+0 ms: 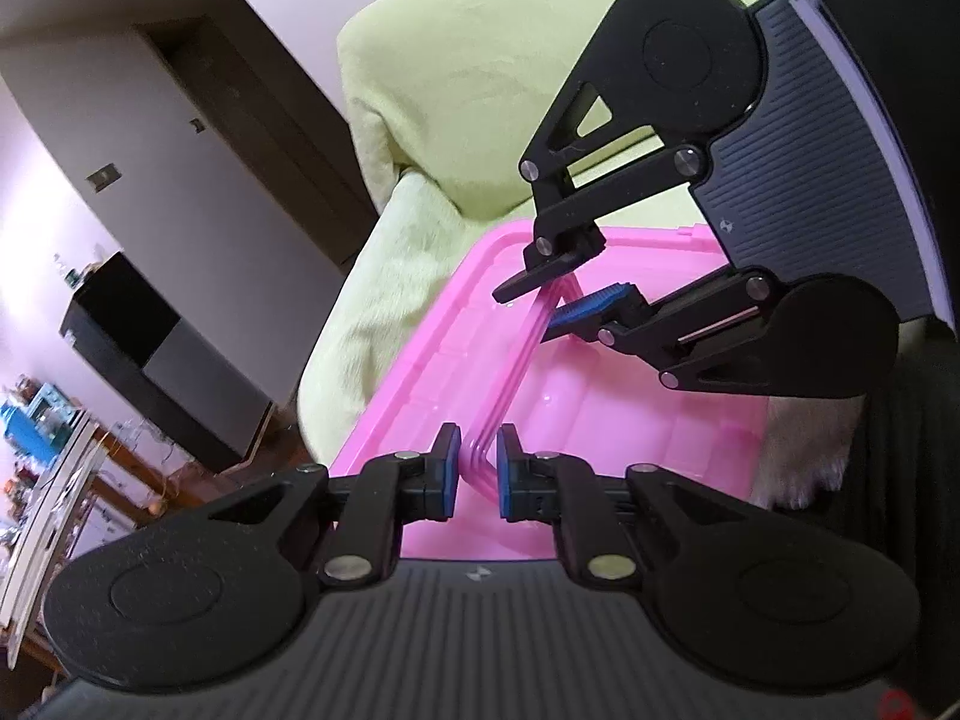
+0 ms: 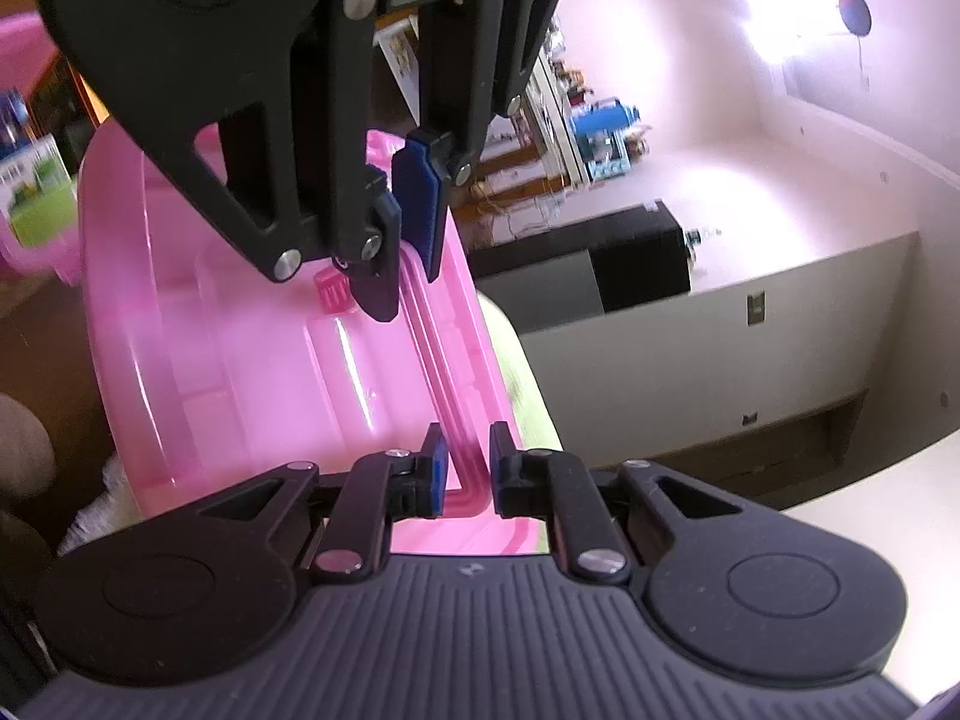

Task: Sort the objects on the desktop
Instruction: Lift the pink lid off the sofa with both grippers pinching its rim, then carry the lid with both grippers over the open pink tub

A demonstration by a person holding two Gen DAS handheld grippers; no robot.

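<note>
My left gripper [image 1: 479, 471] sits at the bottom centre of the left wrist view, and its two blue pads are closed on the ribbed pink handle [image 1: 510, 378] of a pink plastic storage box [image 1: 630, 420]. The handle runs from between my fingers up and to the right, toward the middle of the frame, where my right gripper [image 1: 555, 303] comes in from the upper right and pinches the other end of the same handle. The box fills the centre of this view, and its rim [image 1: 414, 372] goes diagonally along the left side of it. Behind the box, in the upper centre, there is a light green sofa [image 1: 480, 90] with a fuzzy cover. In the right wrist view my right gripper [image 2: 463, 471] is at the bottom centre, also nearly closed, with the pink handle [image 2: 441, 372] held between its pads. The left gripper [image 2: 414, 240] hangs from the upper left of this frame and clamps the far end of the handle. The pink box [image 2: 252, 360] takes the left and centre of this picture. A dark cabinet [image 2: 636, 258] stands at the right of centre against a pale wall [image 2: 720, 330]. At the far left edge I see a green and white carton [image 2: 36, 198], but its print is too blurred to read.
</note>
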